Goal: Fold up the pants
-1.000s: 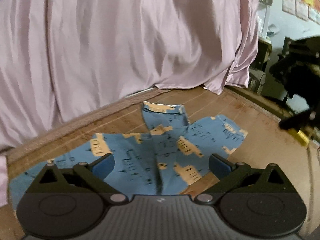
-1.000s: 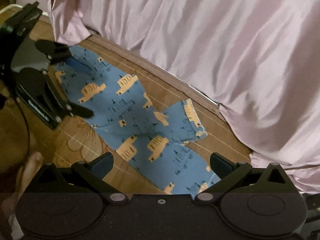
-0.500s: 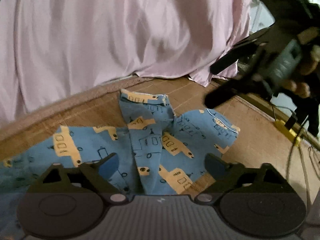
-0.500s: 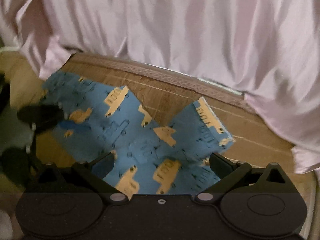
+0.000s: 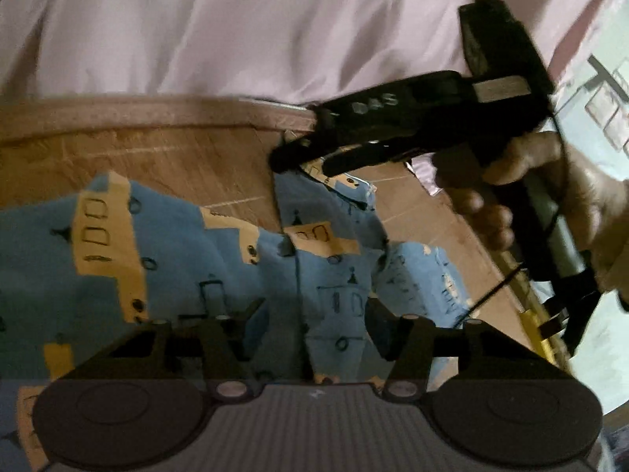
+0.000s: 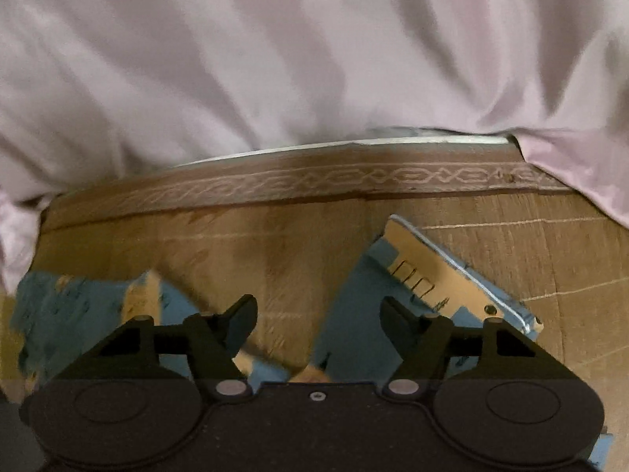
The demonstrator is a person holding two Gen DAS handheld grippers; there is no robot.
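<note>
So far the pants (image 5: 220, 259) lie rumpled on the wooden surface (image 6: 298, 244) below the pink curtain (image 6: 314, 59), legs splayed apart, no neat fold yet, by my reading. The right gripper (image 5: 302, 157) reaches over one leg's hem, fingers near together but state unclear; left gripper (image 5: 314, 310) spread, empty.

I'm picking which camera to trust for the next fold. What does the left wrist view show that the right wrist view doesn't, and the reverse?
Left wrist view only: the right gripper from outside, reaching over the pants, and the hand holding it.
Right wrist view only: the patterned border of the table and the right gripper's open gap.
Both: the blue pants, the wooden table, the pink cloth behind.
</note>
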